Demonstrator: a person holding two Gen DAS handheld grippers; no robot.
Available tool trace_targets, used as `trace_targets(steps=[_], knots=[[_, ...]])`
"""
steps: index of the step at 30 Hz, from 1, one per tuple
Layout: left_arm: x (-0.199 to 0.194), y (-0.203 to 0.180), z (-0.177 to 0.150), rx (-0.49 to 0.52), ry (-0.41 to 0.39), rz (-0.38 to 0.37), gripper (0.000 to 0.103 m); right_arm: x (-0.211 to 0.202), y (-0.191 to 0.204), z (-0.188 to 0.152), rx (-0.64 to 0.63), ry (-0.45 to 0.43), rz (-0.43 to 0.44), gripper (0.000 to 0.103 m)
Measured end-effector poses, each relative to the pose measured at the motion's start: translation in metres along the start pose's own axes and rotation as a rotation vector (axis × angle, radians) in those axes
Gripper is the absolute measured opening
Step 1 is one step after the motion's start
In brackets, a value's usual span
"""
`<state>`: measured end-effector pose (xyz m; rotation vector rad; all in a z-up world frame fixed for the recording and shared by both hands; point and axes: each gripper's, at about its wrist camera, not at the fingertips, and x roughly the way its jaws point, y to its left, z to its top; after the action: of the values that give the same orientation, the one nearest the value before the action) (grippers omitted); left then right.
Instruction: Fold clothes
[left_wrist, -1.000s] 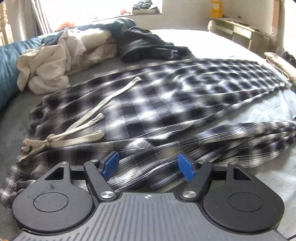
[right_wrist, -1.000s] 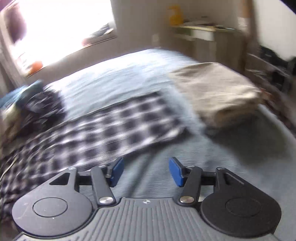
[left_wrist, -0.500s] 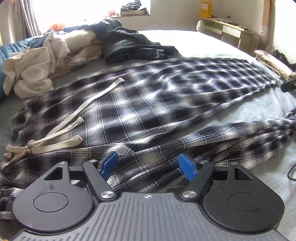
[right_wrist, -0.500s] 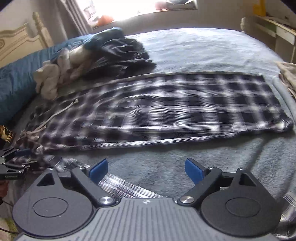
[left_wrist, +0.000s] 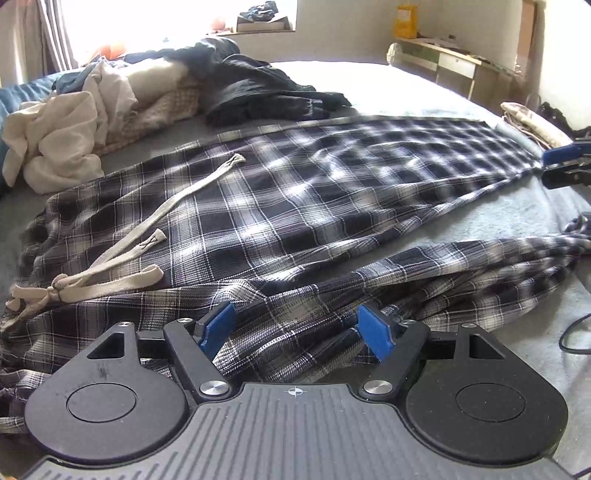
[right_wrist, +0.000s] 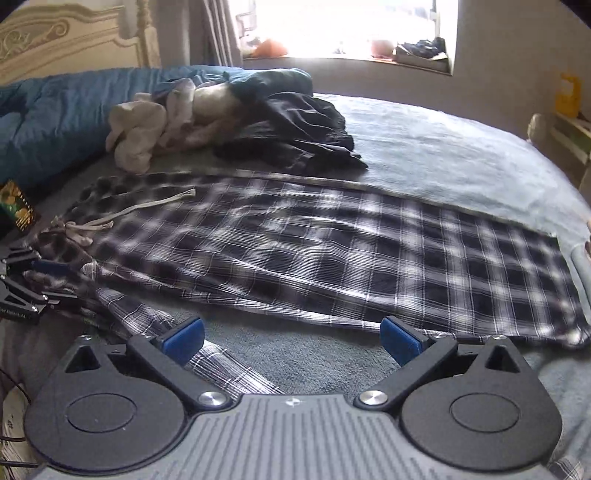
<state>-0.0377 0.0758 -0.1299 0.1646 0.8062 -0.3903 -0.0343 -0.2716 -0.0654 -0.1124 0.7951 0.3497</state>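
Observation:
Black-and-white plaid pyjama trousers (left_wrist: 295, 192) lie across the grey bed (left_wrist: 388, 88). One leg is spread flat; the other leg (left_wrist: 461, 273) is bunched along the near side. A cream drawstring (left_wrist: 110, 266) is knotted at the waist on the left. My left gripper (left_wrist: 295, 328) hovers low over the bunched leg near the waist, with fabric between its blue pads, which do not press on it. My right gripper (right_wrist: 291, 339) is opening wide over bare bed below the flat leg (right_wrist: 332, 258), and a plaid strip (right_wrist: 221, 365) runs by its left finger.
A heap of cream and dark clothes (left_wrist: 155, 99) sits at the far side, with a blue duvet (right_wrist: 55, 110) and a headboard (right_wrist: 66, 40) behind. A folded beige garment (left_wrist: 532, 122) lies at the right bed edge. A black cable (left_wrist: 572, 332) trails near the right.
The right wrist view has swung left, away from the folded beige garment and onto the plaid trousers, and its jaws have spread much wider. The left gripper has hardly moved.

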Motion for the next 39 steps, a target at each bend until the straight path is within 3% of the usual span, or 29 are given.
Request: trace_targets(steps=[6, 8, 11, 16, 20, 22, 24, 27, 32, 34, 36, 39], knots=[[0.004, -0.008, 0.005, 0.065, -0.008, -0.012, 0.066, 0.007, 0.022, -0.014, -0.102, 0.040, 0.050, 0.102], [0.006, -0.012, 0.008, 0.084, -0.008, -0.023, 0.062, 0.008, 0.033, -0.018, -0.164, 0.043, 0.048, 0.097], [0.011, -0.020, 0.009, 0.140, -0.006, -0.023, 0.059, 0.010, 0.044, -0.022, -0.233, 0.062, 0.044, 0.076], [0.018, -0.033, 0.012, 0.236, 0.009, -0.071, 0.057, 0.016, 0.050, -0.025, -0.267, 0.100, 0.052, 0.067], [0.025, -0.040, 0.012, 0.300, 0.012, -0.086, 0.055, 0.024, 0.056, -0.032, -0.314, 0.137, 0.044, 0.053], [0.027, -0.042, 0.014, 0.301, 0.012, -0.092, 0.054, 0.028, 0.058, -0.034, -0.326, 0.157, 0.037, 0.047], [0.029, -0.041, 0.018, 0.275, 0.015, -0.105, 0.053, 0.030, 0.057, -0.035, -0.315, 0.164, 0.030, 0.029], [0.030, -0.040, 0.022, 0.242, 0.015, -0.121, 0.053, 0.030, 0.051, -0.032, -0.273, 0.149, 0.013, 0.019], [0.034, -0.041, 0.026, 0.237, 0.020, -0.124, 0.051, 0.030, 0.046, -0.031, -0.239, 0.153, 0.052, 0.018], [0.035, -0.042, 0.027, 0.233, 0.018, -0.132, 0.044, 0.025, 0.052, -0.031, -0.259, 0.123, 0.105, 0.018], [0.037, -0.042, 0.029, 0.220, 0.020, -0.140, 0.034, 0.023, 0.061, -0.031, -0.314, 0.103, 0.118, 0.020], [0.041, -0.041, 0.032, 0.190, 0.038, -0.152, 0.028, 0.030, 0.070, -0.033, -0.358, 0.119, 0.131, 0.020]])
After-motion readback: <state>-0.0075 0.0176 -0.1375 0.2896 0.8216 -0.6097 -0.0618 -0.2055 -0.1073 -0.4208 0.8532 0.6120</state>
